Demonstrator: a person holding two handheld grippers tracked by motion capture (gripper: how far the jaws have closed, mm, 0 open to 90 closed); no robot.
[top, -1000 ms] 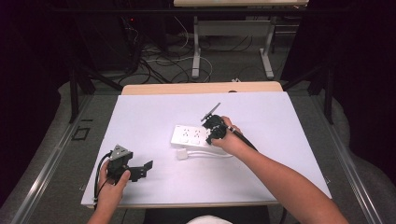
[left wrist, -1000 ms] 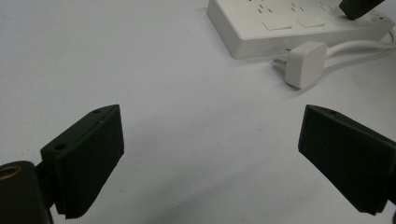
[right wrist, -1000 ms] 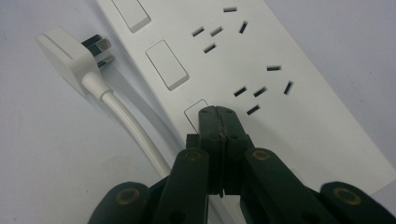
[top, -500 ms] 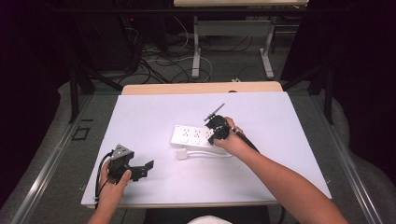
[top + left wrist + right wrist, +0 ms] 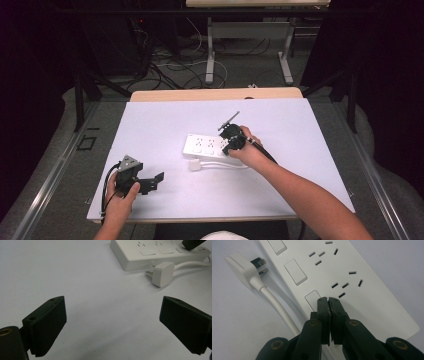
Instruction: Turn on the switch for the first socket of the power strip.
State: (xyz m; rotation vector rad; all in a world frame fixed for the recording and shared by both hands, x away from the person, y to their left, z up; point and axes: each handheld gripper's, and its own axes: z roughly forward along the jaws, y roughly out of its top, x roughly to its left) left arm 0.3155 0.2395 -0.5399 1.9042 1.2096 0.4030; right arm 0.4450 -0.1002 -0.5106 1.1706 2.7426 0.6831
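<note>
The table (image 5: pixel 165 125) has a flat white top. A white power strip (image 5: pixel 205 147) lies on it near the middle. A white plug (image 5: pixel 195 166) lies just beside the strip on the near side, and its white cord (image 5: pixel 227 165) runs along the strip.

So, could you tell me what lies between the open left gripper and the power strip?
Bare white table, apart from the white plug lying unplugged beside the power strip; the left gripper view shows it.
</note>
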